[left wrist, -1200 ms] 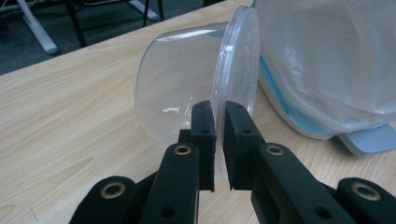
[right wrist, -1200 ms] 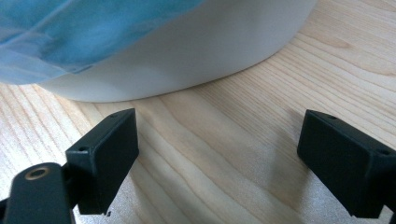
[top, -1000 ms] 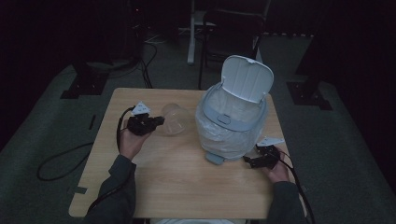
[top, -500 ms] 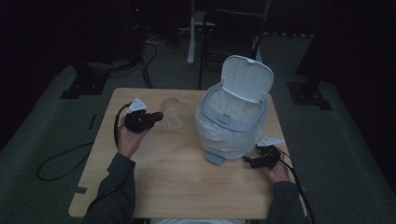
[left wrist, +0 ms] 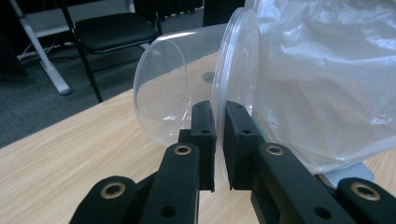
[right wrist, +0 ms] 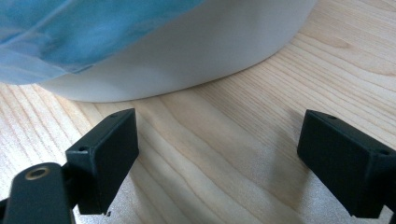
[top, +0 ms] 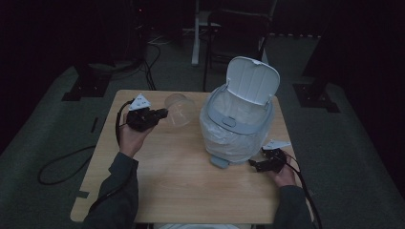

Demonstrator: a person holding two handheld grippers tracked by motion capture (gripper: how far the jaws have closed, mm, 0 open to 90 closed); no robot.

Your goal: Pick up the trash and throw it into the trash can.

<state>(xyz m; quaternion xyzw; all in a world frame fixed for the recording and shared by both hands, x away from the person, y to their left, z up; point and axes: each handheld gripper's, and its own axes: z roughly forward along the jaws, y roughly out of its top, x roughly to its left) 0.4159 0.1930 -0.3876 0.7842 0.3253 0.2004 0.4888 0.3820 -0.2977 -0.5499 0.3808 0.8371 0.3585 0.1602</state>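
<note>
Left tongs (left wrist: 218, 128) pinch the clear cup (top: 178, 109) by its rim; cup lies sideways, the open-lidded bin (top: 239, 119) just beside. Right tongs (right wrist: 217, 154) spread, empty, on the tabletop (top: 181, 181) at the bin's base.

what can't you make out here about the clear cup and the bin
- Inside of the bin: in the high view the plastic liner and dim light hide any contents.
- Clear cup: in the left gripper view its far end is behind the liner.
- Bin's upper part: cut off in the right gripper view.
</note>
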